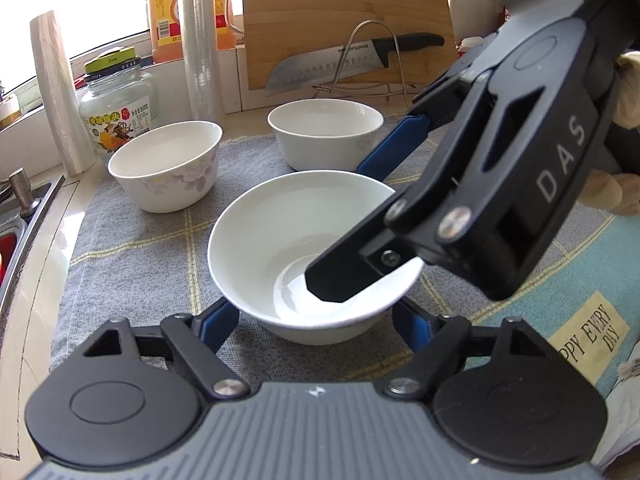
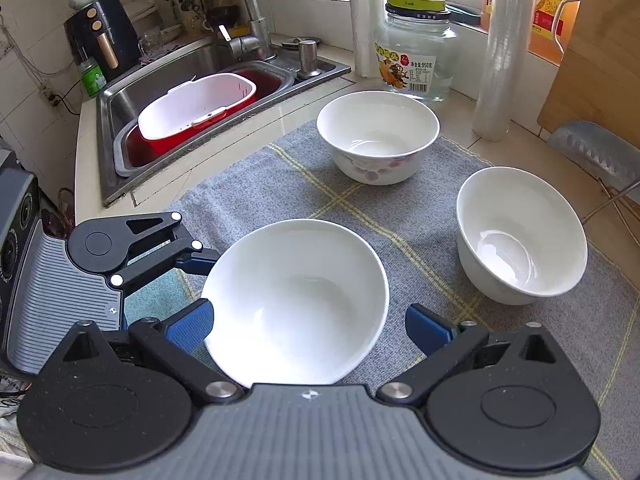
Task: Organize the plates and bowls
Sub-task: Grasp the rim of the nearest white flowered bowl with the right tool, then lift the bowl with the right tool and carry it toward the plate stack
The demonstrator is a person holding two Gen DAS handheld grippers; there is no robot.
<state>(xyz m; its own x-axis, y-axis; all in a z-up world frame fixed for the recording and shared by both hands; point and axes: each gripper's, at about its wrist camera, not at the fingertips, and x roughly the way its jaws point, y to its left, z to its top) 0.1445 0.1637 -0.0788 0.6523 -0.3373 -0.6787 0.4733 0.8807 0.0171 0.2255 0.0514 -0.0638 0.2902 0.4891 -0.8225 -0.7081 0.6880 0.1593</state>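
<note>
Three white bowls stand on a grey checked mat [image 1: 140, 248] [image 2: 400, 232]. The nearest plain bowl [image 1: 304, 248] [image 2: 296, 300] sits between the fingers of both grippers. My left gripper [image 1: 316, 320] is open, its blue pads on either side of this bowl's base. My right gripper [image 2: 308, 324] is open around the same bowl; in the left wrist view [image 1: 400, 200] it reaches in from the right, one finger over the rim. A flowered bowl [image 1: 166, 164] [image 2: 378, 136] and a second plain bowl [image 1: 325, 132] [image 2: 520, 236] stand further back.
A glass jar [image 1: 116, 108] [image 2: 416, 52], two plastic wrap rolls [image 1: 56, 92] [image 2: 504, 44], an oil bottle [image 1: 164, 8], a cutting board [image 1: 344, 12] and a knife [image 1: 340, 64] on a rack line the back. A sink [image 2: 168, 80] holds a red basin. A teal mat [image 1: 580, 280] lies right.
</note>
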